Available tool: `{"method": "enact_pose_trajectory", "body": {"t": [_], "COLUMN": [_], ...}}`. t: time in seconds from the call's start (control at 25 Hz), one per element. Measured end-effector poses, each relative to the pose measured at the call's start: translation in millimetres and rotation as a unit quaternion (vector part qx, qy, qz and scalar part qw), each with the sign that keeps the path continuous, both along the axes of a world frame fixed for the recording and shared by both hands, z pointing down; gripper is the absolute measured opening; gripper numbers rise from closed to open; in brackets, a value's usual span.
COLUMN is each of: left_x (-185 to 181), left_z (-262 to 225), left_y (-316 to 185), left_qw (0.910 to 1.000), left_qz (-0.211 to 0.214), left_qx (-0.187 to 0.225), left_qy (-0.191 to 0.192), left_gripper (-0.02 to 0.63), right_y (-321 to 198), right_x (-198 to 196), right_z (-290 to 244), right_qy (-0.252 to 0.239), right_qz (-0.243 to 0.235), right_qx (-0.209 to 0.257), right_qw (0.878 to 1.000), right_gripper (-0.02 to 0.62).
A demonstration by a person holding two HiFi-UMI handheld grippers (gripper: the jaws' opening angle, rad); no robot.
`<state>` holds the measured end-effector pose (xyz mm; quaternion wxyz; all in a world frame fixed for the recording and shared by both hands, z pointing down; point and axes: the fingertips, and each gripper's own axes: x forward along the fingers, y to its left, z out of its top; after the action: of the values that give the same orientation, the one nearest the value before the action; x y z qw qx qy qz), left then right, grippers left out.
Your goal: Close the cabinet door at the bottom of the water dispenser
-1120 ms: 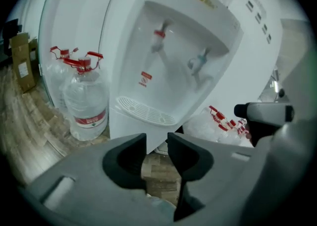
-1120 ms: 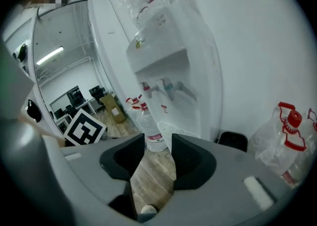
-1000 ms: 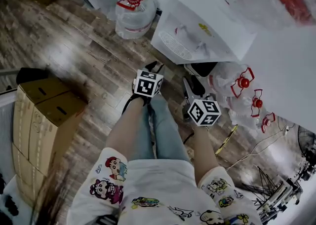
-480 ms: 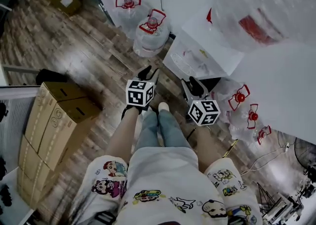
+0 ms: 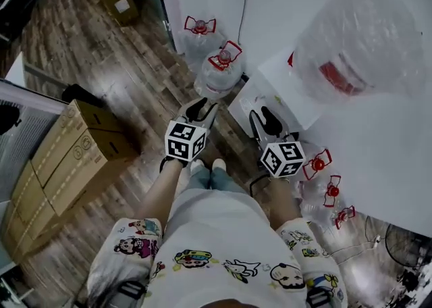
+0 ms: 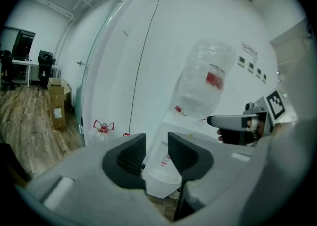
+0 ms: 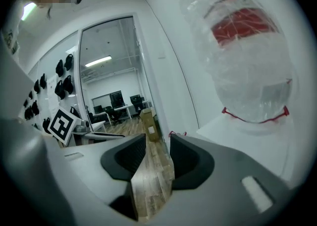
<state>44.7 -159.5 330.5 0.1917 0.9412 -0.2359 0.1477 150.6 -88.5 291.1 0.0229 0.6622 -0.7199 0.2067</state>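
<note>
The white water dispenser (image 5: 277, 90) stands against the wall, with a plastic-wrapped bottle (image 5: 358, 43) upended on top. From above, its bottom cabinet door is hidden. My left gripper (image 5: 200, 105) hangs raised in front of it, a little to its left, open and empty. My right gripper (image 5: 266, 119) is close before the dispenser; its jaws are closing with nothing between them. In the left gripper view the dispenser (image 6: 163, 168) shows through the open left gripper (image 6: 156, 143), and the bottle (image 6: 205, 79) is above. The right gripper view looks through the right gripper (image 7: 157, 145) at bare floor, with the bottle (image 7: 247, 66) to the right.
Two spare water bottles with red handles (image 5: 219, 70) stand left of the dispenser, and more (image 5: 320, 165) lie to its right. Stacked cardboard boxes (image 5: 74, 151) sit on the wooden floor at left. A glass partition (image 7: 114, 71) leads to an office.
The person has stood up from a crouch. Both grippers rose and now point more level. The dispenser sits farther below the head camera than before.
</note>
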Motion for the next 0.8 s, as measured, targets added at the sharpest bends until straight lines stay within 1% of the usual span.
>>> {"method": "enact_pose_trajectory", "body": {"t": [0.16, 0.32, 0.52, 0.68, 0.8], "left_x": [-14.2, -27.9, -47.5, -62.2, -72.4], "left_z": [-44.6, -78.2, -105.9, -118.3, -122.2], "left_y": [-6.2, 1.0, 20.9, 35.7, 41.8], "left_qw": [0.9989, 0.9963, 0.9927, 0.9887, 0.986], "left_qz": [-0.017, -0.038, -0.066, -0.096, -0.119], "left_qx": [0.041, 0.072, 0.09, 0.102, 0.102], "left_qy": [0.017, 0.027, 0.046, 0.053, 0.057], "left_gripper": [0.133, 0.133, 0.109, 0.069, 0.037], "right_y": [-11.8, -12.8, -12.5, -7.8, -3.0], "right_x": [-3.7, -5.0, -11.2, -14.6, -18.8], "right_z": [-38.3, -67.6, -90.6, -90.2, -87.2], "right_qy": [0.02, 0.03, 0.033, 0.024, 0.012], "right_qz": [-0.037, -0.068, -0.097, -0.111, -0.123], "right_qx": [0.032, 0.062, 0.094, 0.099, 0.099], "right_qw": [0.999, 0.995, 0.99, 0.989, 0.987], "right_gripper": [0.141, 0.124, 0.083, 0.054, 0.032]}}
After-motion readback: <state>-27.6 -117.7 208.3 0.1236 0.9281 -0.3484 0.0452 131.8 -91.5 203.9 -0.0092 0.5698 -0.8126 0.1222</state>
